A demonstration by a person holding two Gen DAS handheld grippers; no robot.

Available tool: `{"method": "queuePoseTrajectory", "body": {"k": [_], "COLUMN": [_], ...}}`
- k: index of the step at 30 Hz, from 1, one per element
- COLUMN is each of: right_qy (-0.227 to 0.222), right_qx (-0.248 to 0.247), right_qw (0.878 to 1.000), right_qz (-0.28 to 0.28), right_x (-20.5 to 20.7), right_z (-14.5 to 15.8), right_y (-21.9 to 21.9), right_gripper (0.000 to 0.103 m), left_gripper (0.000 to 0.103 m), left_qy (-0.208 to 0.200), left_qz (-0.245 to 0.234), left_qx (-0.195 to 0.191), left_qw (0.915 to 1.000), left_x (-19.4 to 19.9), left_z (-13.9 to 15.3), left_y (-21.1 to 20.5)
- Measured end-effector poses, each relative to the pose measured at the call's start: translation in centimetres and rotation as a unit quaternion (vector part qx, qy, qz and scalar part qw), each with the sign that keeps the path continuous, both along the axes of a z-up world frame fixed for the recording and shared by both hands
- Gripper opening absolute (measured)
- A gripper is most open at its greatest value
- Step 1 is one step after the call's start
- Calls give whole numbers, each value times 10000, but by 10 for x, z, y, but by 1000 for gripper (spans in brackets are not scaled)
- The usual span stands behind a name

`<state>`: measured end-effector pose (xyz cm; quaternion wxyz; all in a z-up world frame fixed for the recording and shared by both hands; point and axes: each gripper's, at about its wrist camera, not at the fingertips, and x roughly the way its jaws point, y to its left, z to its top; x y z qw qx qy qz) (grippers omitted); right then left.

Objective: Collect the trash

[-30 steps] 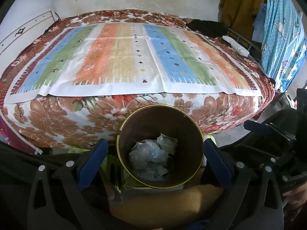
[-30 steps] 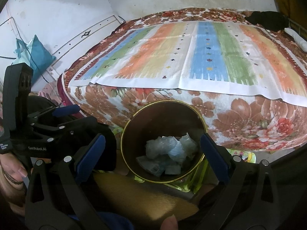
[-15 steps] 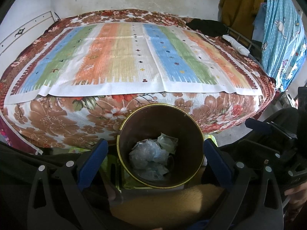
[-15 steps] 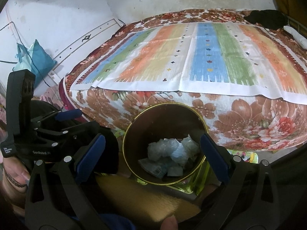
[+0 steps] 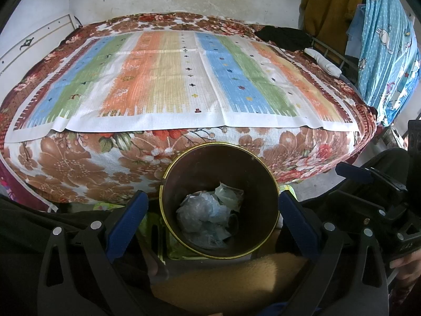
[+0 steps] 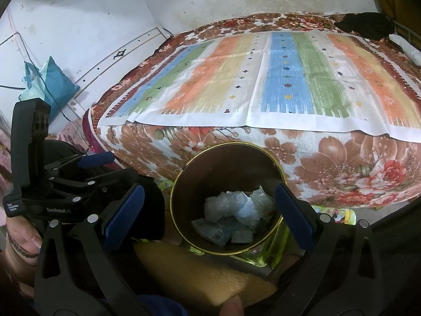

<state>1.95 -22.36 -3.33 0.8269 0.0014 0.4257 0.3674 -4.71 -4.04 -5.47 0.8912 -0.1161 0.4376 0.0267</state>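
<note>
both grippers wide apart, nothing between the blue pads on either.

left gripper: the bin sits dead centre between its 2 fingers and just ahead of them, mouth tipped toward the camera so the inside shows. right gripper: same bin, again between the fingers, a bit right of centre. neither pad looks to be touching the gold rim, though the fisheye makes that hard to call.

trash is a wad of crumpled clear plastic and paper at the bottom of the bin, below and ahead of the left fingertips. from the right side the same pile shows a flat wrapper with a barcode at its near edge.

why it's set up like this, my read: bin parked at the foot of the bed, close to the person, so both tools can reach it without stretching. both aimed at the opening with fingers spread reads as just-dropped or checking contents.

striped mat beyond the bin shows no loose trash. black cloth far ahead-right on the bed. looks near done.
</note>
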Motion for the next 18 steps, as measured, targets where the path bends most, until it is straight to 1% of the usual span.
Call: {"method": "queuePoseTrajectory", "body": {"k": [18], "right_qy": [5], "right_qx": [13], "right_qw": [10000], "right_qz": [2], "right_x": [1], "right_z": [0], "right_y": [-1], "right_gripper": [94], "left_gripper": [97], "left_qy": [2], "left_qz": [5], "left_qx": [4], "left_qw": [10000], "left_x": [0], "left_z": [0], "left_y": [0]}}
